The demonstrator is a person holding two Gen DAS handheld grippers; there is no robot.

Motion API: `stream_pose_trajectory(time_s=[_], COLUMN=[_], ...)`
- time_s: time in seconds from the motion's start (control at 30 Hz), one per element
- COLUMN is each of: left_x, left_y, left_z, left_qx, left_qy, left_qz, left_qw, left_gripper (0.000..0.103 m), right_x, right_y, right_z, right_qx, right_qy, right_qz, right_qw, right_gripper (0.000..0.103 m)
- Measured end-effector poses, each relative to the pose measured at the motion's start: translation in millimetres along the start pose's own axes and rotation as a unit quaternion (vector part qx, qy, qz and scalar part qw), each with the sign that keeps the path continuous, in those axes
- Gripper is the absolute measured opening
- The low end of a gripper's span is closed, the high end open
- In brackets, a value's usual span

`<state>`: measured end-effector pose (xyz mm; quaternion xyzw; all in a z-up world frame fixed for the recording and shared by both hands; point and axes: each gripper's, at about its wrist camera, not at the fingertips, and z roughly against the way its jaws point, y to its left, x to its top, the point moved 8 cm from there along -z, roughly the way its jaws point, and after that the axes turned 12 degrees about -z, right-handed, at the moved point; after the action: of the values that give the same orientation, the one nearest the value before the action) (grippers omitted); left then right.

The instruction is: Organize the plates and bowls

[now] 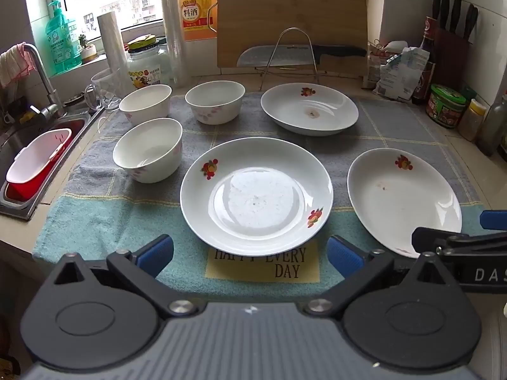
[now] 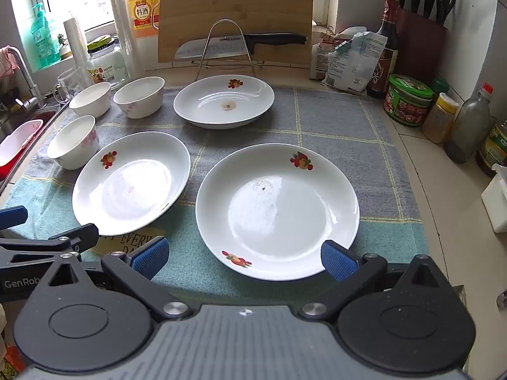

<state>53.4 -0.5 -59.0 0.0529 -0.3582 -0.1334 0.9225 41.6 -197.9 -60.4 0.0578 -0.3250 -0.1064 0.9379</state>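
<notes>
Three bowls point(image 1: 149, 129) are sitting at ten o'clock on the towel point(image 1: 104, 215), three plates point(image 1: 256, 190) lying from centre to three o'clock; the left gripper point(image 1: 250, 255) is hovering wide apart, empty, the right gripper point(image 2: 244, 259) likewise gaping over the nearest plate's rim
</notes>
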Motion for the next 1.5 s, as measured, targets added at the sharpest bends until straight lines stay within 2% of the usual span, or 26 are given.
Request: stream_pose_trajectory(time_s=[1.5], left_x=[-1], left_y=[14], left_z=[7], left_qx=[0.013], left_qy=[0.004], left_qz=[0.012], left_qw=[0.9998], left_gripper=[0.102], right_x=[3], right_y=[15], right_z=[10], right_qx=[0.009], right_qy=[-0.01], right_qz=[0.021], right_qw=[1.0], right_gripper=[0.103])
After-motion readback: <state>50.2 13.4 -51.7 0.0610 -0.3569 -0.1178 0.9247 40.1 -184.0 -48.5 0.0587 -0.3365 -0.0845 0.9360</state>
